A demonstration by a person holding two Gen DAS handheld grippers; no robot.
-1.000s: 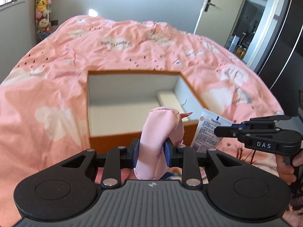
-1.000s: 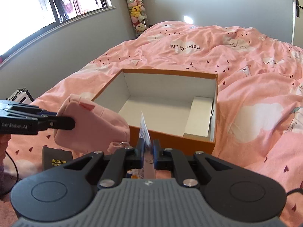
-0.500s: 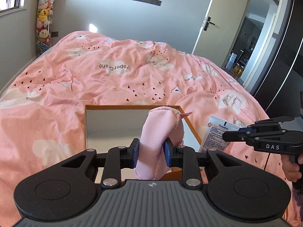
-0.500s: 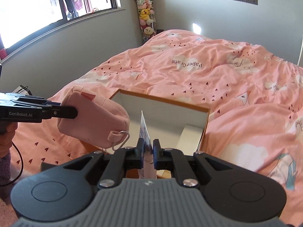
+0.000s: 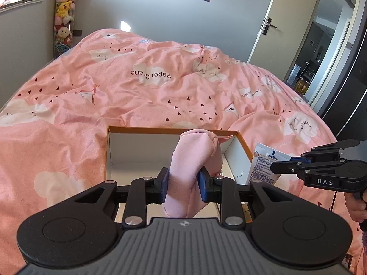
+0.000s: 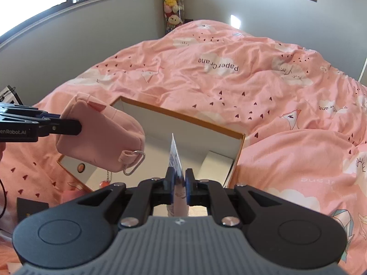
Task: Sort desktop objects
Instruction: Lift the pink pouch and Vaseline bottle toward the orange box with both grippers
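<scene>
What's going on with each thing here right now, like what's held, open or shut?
Left gripper: jaws shut on the pink pouch.
Pink pouch: held in the air over the box.
Right gripper: jaws shut on the Vaseline tube.
Vaseline tube: held, clear of the bed.
Orange box: open, no lid on.
Door: open.

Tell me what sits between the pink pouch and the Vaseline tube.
Only the orange box's right wall; left wrist view shows pink pouch inside it, Vaseline tube outside.

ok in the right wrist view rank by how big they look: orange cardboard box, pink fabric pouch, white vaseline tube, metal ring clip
1. orange cardboard box
2. pink fabric pouch, though it may be nearer the camera
3. white vaseline tube, seen edge-on, so unsure
4. metal ring clip
</scene>
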